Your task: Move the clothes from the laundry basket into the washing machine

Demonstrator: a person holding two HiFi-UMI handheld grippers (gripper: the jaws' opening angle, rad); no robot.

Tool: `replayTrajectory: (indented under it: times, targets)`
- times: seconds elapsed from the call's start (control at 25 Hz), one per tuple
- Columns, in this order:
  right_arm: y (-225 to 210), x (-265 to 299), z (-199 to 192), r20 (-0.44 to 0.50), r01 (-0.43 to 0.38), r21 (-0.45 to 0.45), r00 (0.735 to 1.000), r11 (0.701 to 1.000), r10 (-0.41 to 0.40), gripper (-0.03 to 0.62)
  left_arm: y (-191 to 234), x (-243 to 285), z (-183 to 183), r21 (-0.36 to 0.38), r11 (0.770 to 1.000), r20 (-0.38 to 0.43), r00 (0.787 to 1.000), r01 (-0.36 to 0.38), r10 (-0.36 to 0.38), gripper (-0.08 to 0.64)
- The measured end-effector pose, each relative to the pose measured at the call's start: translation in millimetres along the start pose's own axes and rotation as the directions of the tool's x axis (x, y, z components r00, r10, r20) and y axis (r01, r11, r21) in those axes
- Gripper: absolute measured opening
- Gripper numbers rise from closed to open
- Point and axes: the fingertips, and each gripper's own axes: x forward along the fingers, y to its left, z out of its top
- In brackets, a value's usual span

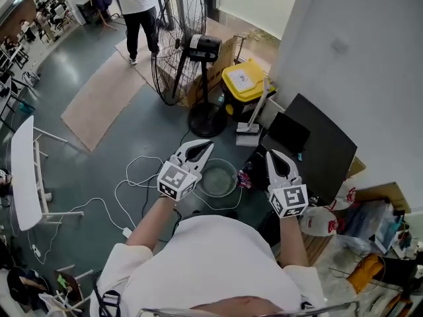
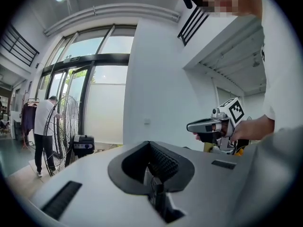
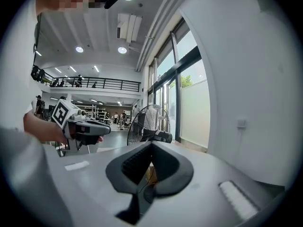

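Note:
A person holds both grippers up in front of the chest, high above the floor. My left gripper [image 1: 206,145] has its jaws closed together with nothing between them, as its own view shows [image 2: 150,144]. The same holds for my right gripper [image 1: 271,155], shut and empty in its own view [image 3: 152,144]. Each gripper appears in the other's view: the right gripper [image 2: 208,125] and the left gripper [image 3: 87,126]. Far below, between them, a round grey basket [image 1: 219,177] stands on the floor. I cannot make out a washing machine or clothes for certain.
A large standing fan [image 1: 182,41] and a yellow-lidded bin [image 1: 245,79] stand ahead, with a person [image 1: 140,8] beyond. A dark slanted panel [image 1: 316,147] leans by the white wall on the right. White cables [image 1: 135,180] trail over the floor; a white table [image 1: 23,170] is left.

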Motion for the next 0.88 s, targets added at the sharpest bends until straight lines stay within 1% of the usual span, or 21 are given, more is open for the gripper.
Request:
replayTrajectory:
  times: [0.2,0.52,0.88]
  targets:
    - [2,-8,3,0.012,0.017,0.007,1.000,1.000,-0.017,0.011,-4,-5,7,-0.004,1.000,0.013,1.000,-0.005,0.005,0.005]
    - [-5,-17,-1,0.016,0.039,0.016,0.999,0.999,-0.039,0.009,-12,-2,4,-0.011,1.000,0.017,1.000,0.004,-0.004,0.006]
    - [-4,-21,2,0.015,0.028,-0.002,0.999,1.000,-0.028,0.009,-17,0,5,-0.024,1.000,0.029,1.000,0.009,-0.008,0.005]
